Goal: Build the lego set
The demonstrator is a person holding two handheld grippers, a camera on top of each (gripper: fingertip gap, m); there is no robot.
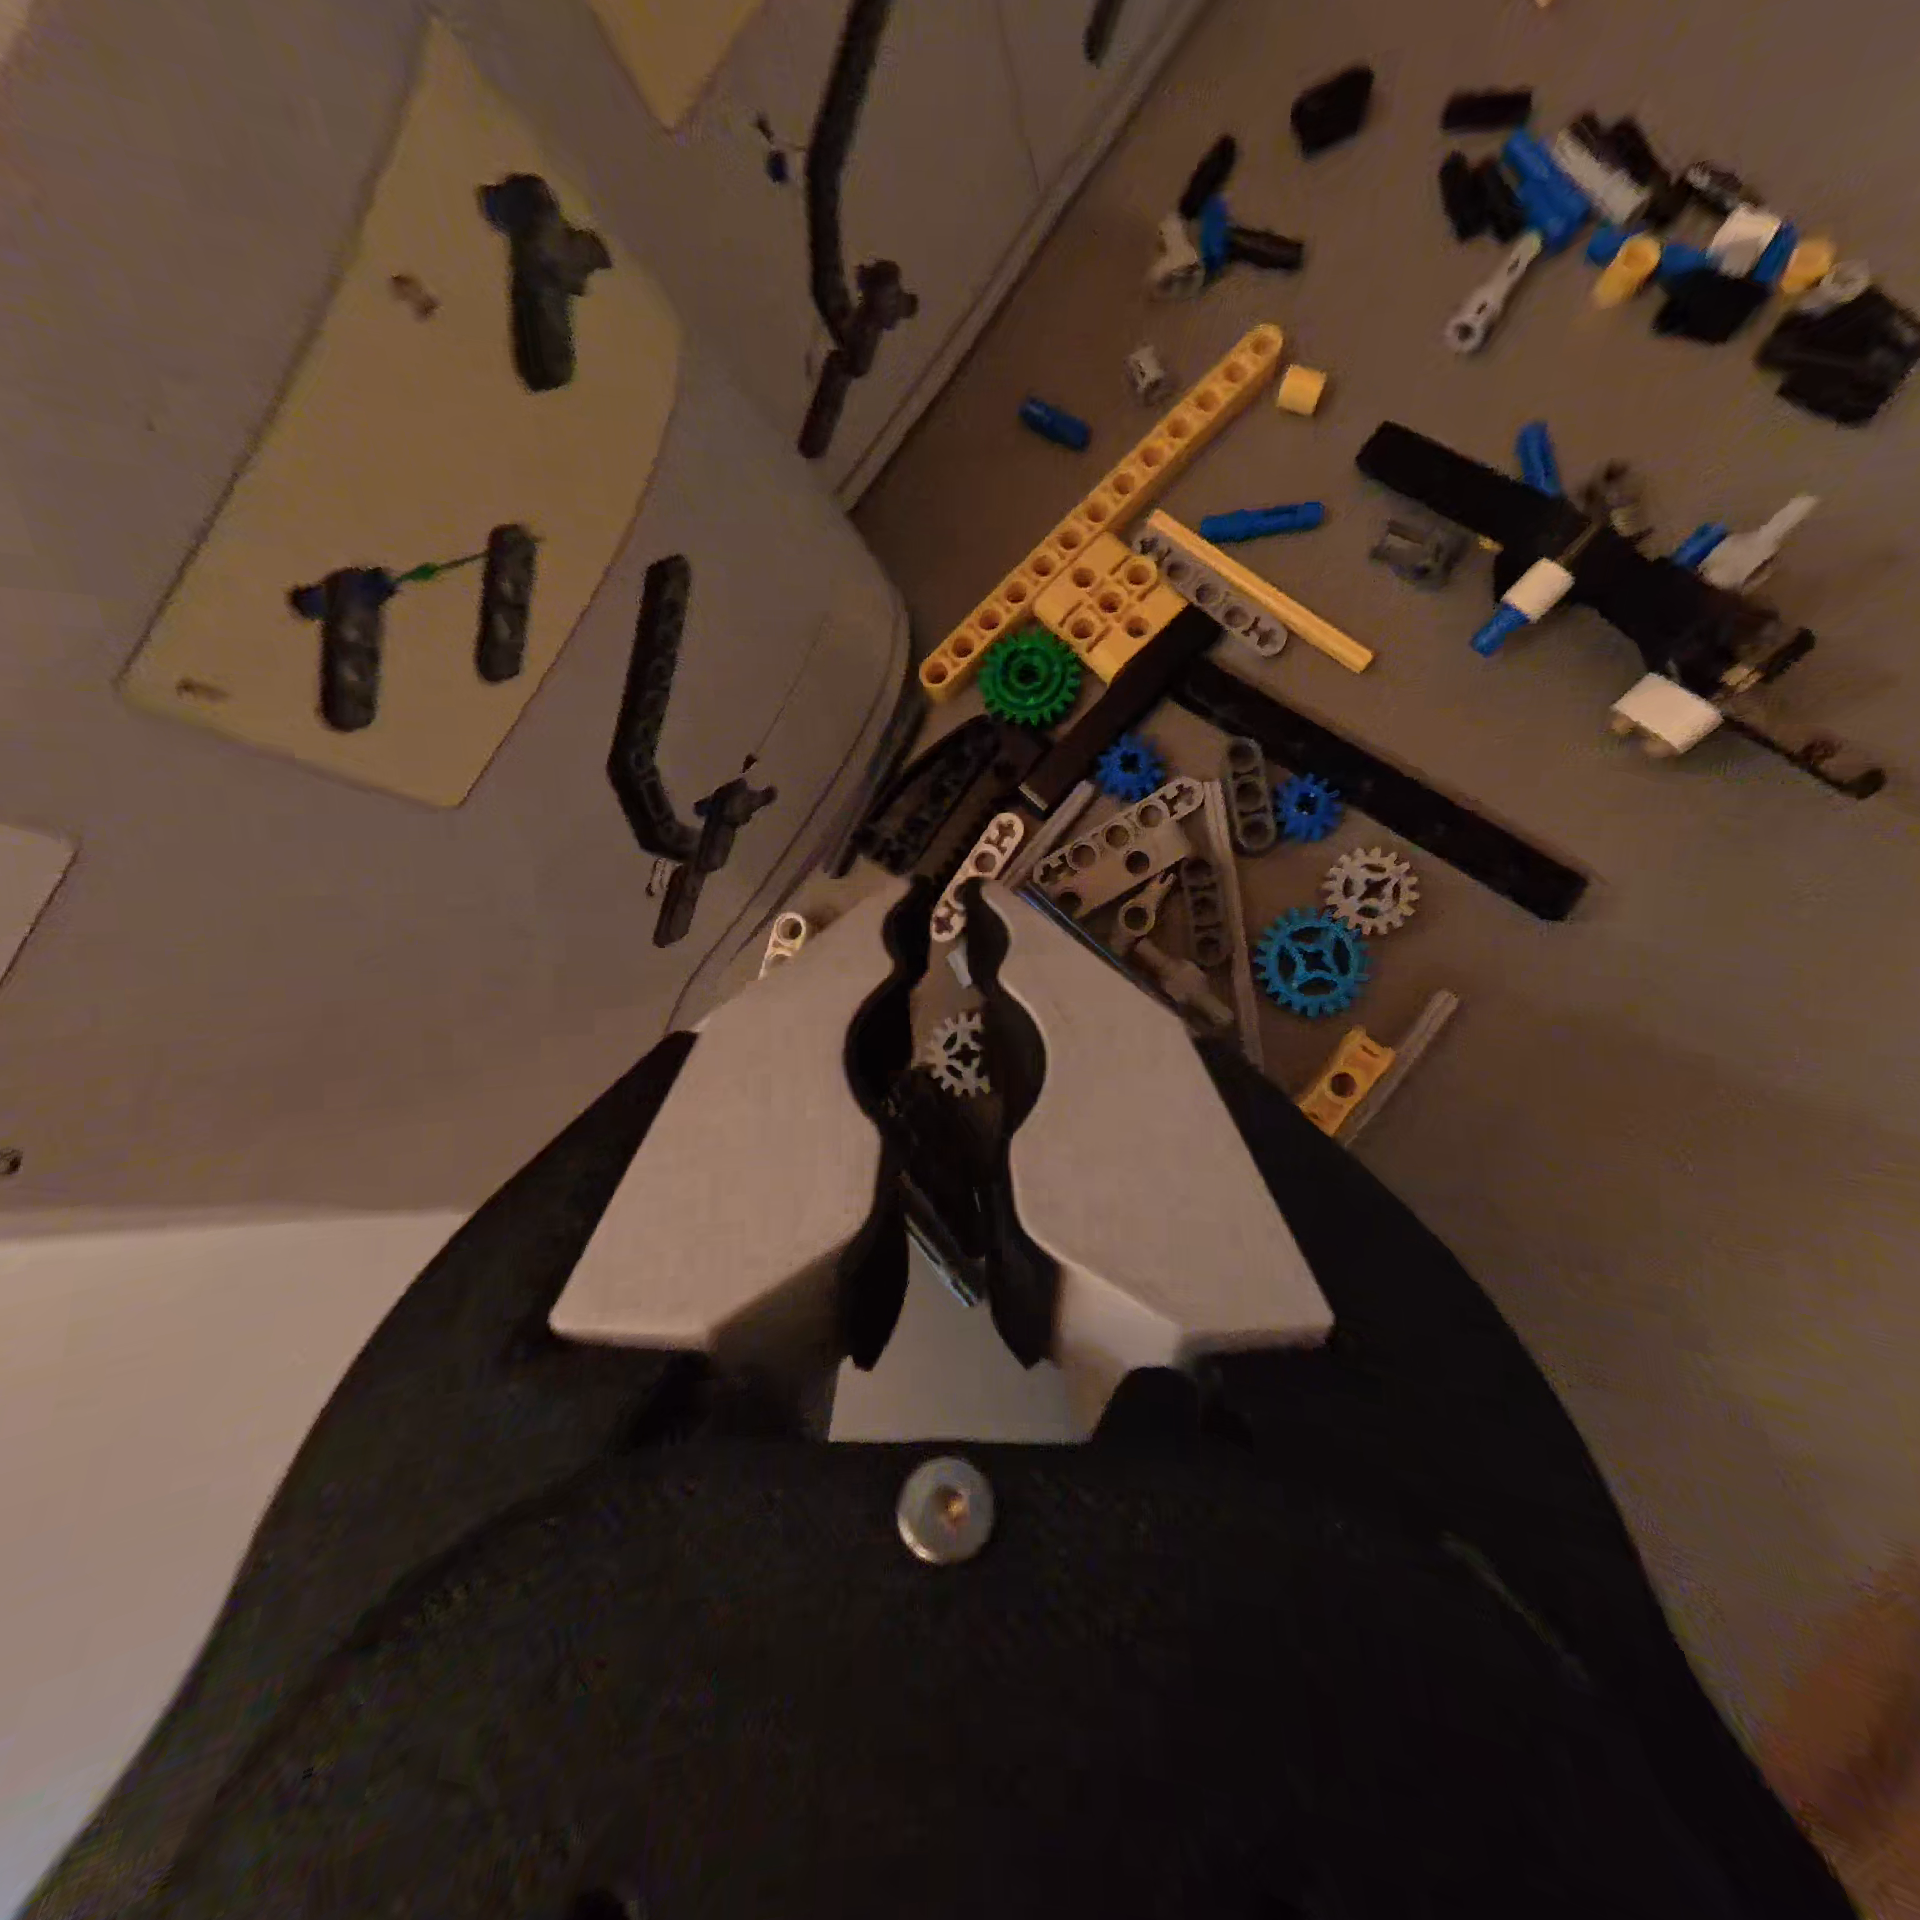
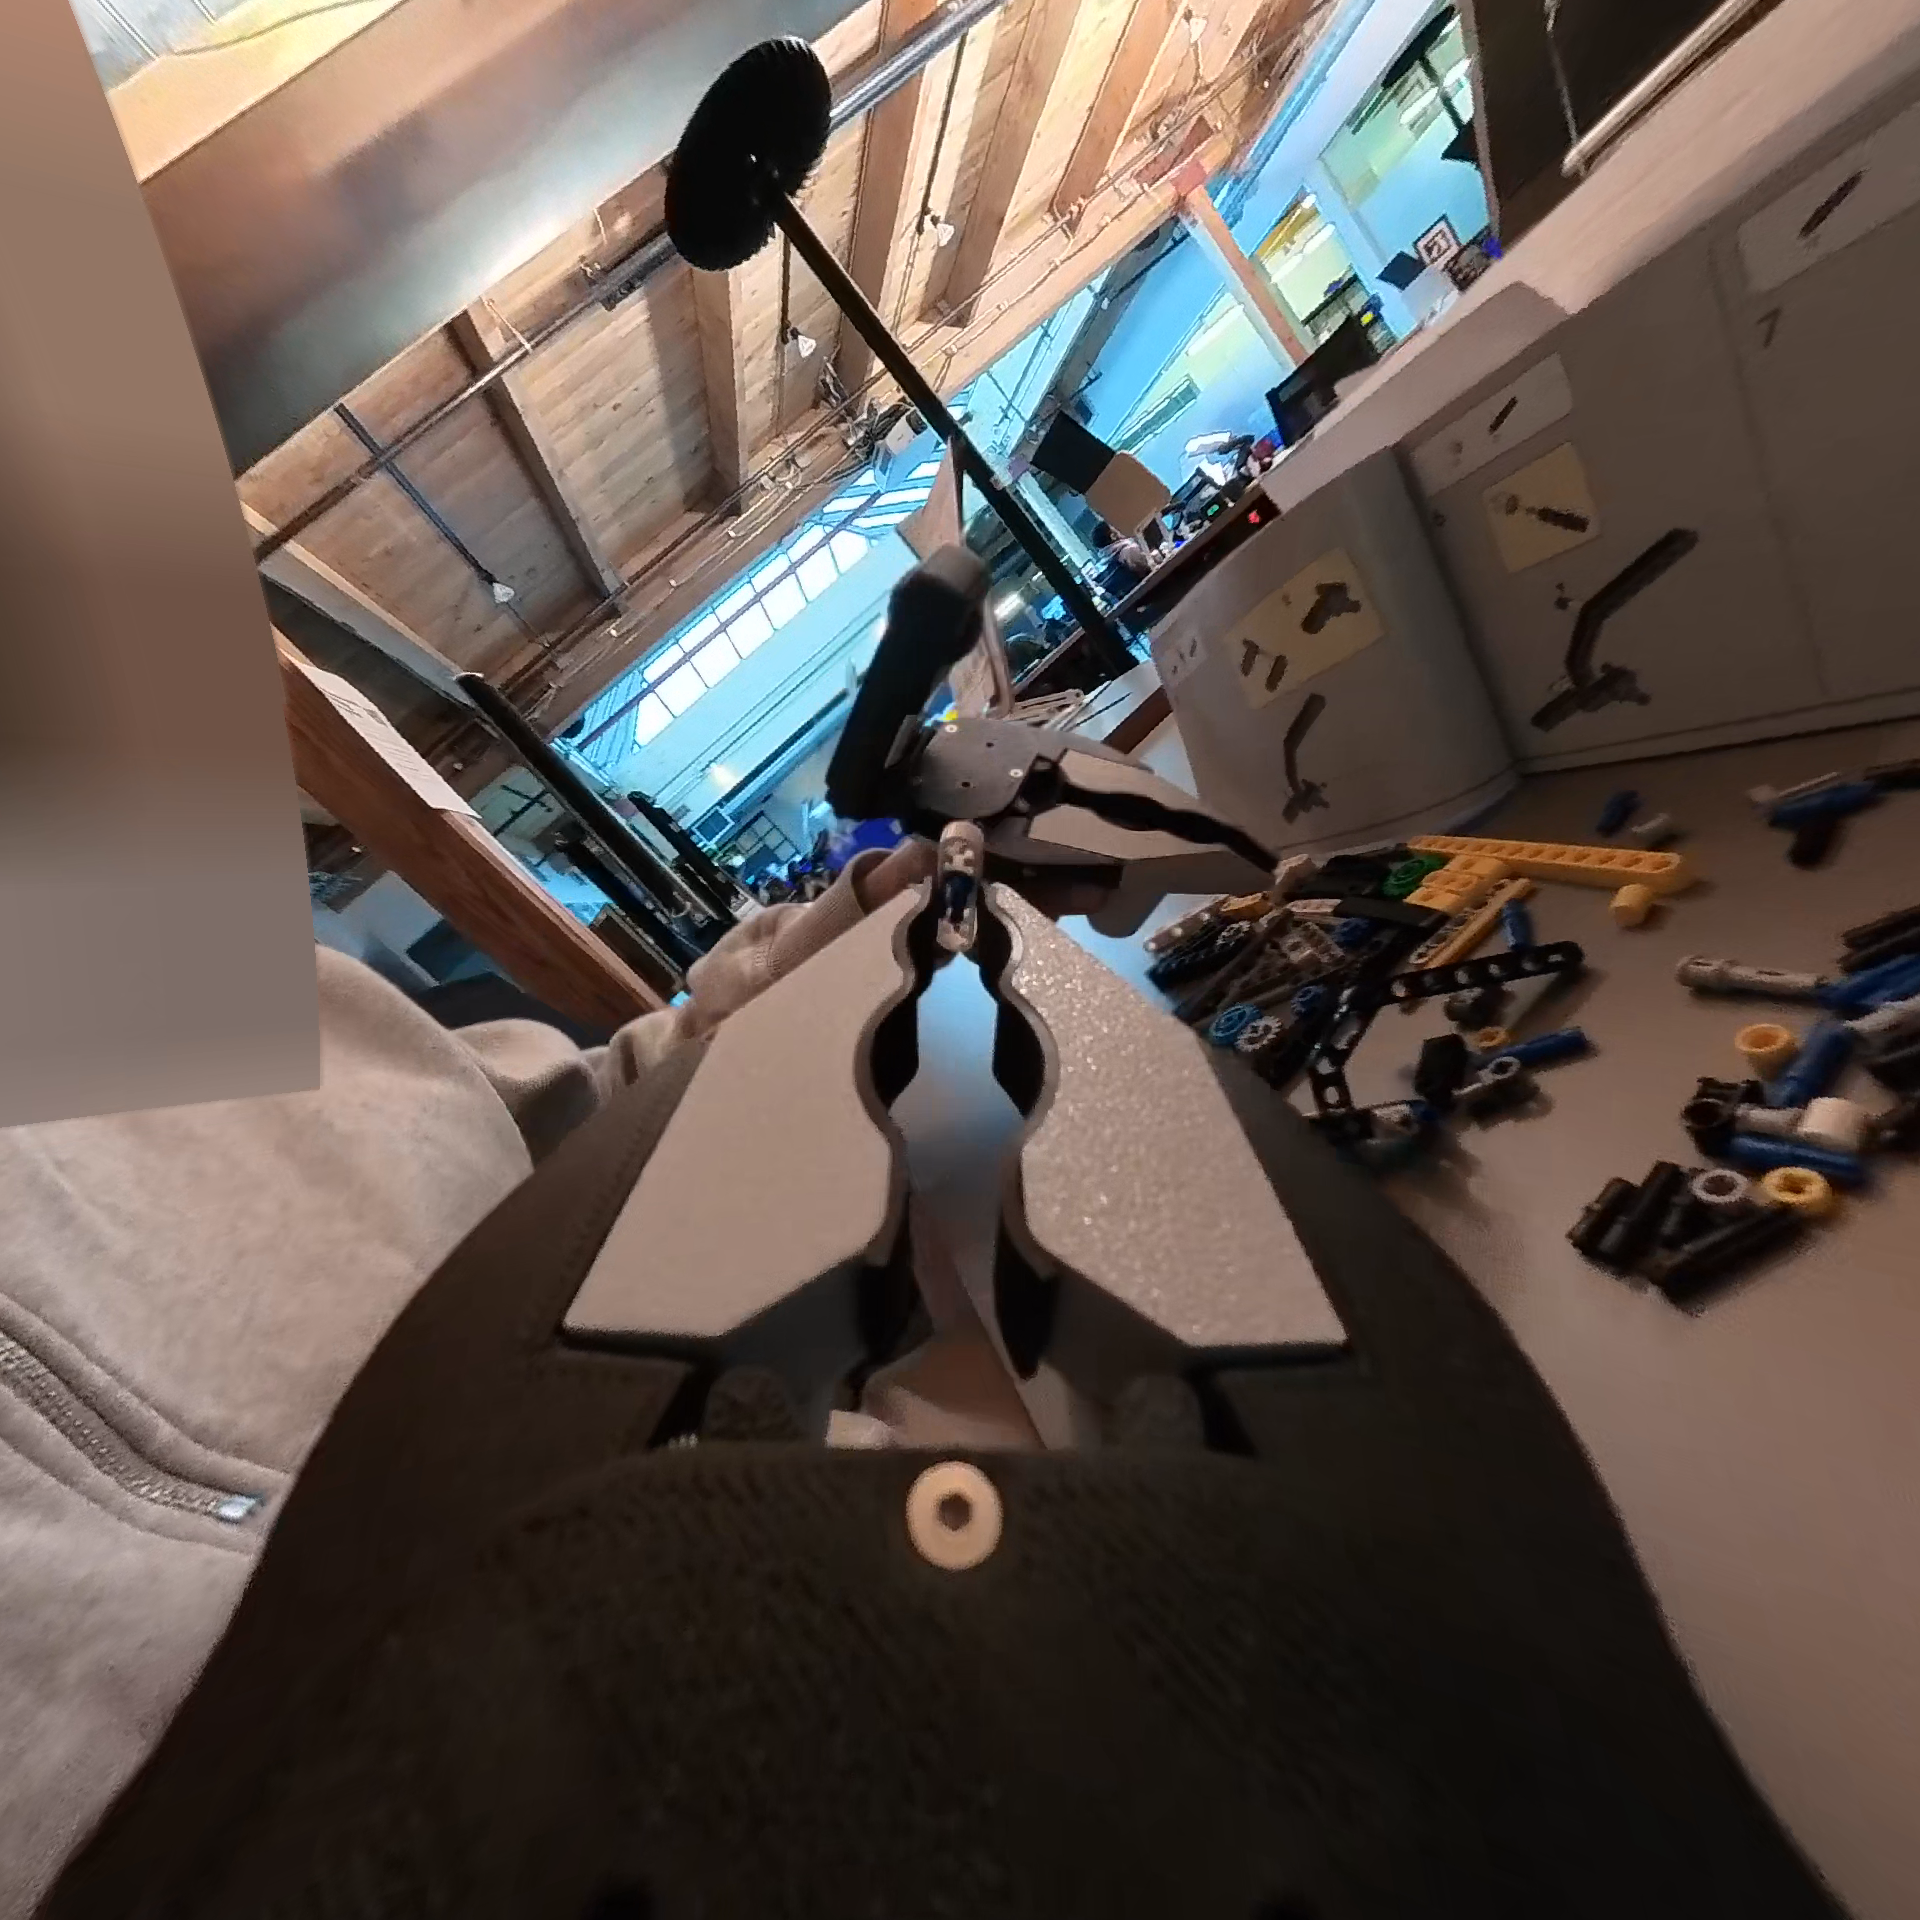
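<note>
My left gripper [image 1: 945, 902] is down at the near edge of a pile of Lego Technic parts. It is shut on a small light grey beam [image 1: 982, 857] at its tips. It also shows in the right wrist view [image 2: 1270, 860], tips in the pile. The pile holds a long yellow beam [image 1: 1122, 499], a green gear [image 1: 1029, 675], blue gears [image 1: 1309, 961], a grey gear [image 1: 1371, 888] and a long black beam [image 1: 1382, 800]. My right gripper [image 2: 956, 902] is raised in the air, shut on a small white and blue pin piece [image 2: 958, 883].
A black, white and blue part-built assembly [image 1: 1621, 582] lies right of the pile. Loose blue, black and yellow pins [image 2: 1766, 1122] are scattered on the grey table. Grey printed instruction pages [image 1: 416, 416] stand left of the pile. A person's grey sleeve [image 2: 312, 1195] is at left. Some 20 cm of space lies between my two pairs of fingers.
</note>
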